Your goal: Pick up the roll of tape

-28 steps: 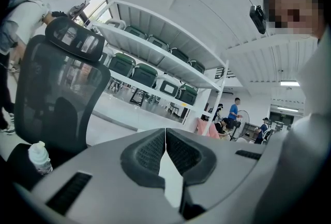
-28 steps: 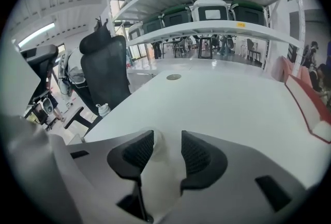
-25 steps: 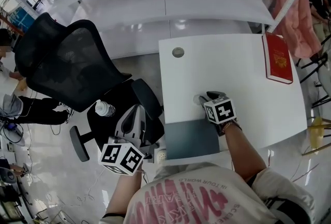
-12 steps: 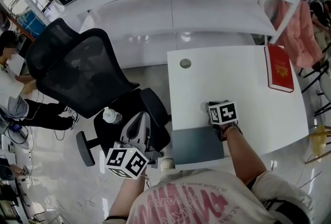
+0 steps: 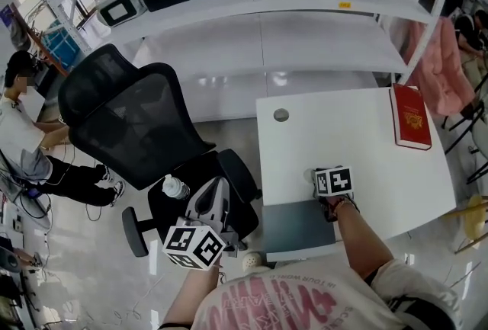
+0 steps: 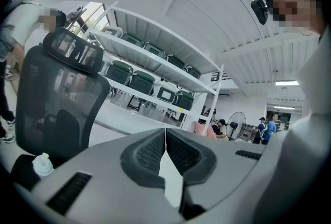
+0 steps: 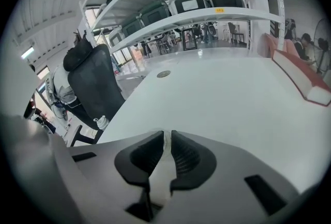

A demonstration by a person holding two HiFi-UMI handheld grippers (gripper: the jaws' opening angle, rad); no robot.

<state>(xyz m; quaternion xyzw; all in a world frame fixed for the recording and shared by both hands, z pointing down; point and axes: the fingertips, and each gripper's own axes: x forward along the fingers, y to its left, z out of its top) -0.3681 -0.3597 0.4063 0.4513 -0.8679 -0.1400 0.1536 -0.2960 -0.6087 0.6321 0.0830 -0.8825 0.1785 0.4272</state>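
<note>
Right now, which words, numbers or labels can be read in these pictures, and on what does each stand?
None reads clearly.
On the red book: gold print, too small.
On the shelf label: yellow, too small.
On the shirt: pink letters, upside down, blurred.

Red book, black chair

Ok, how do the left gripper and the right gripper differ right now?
The left gripper hangs off the table, over the chair; the right gripper is above the table. The left's jaws are shut on nothing; the right's have just been closing and pinch the clear tape. The left points level toward the shelves; the right tilts down. Both bear a marker cube.
</note>
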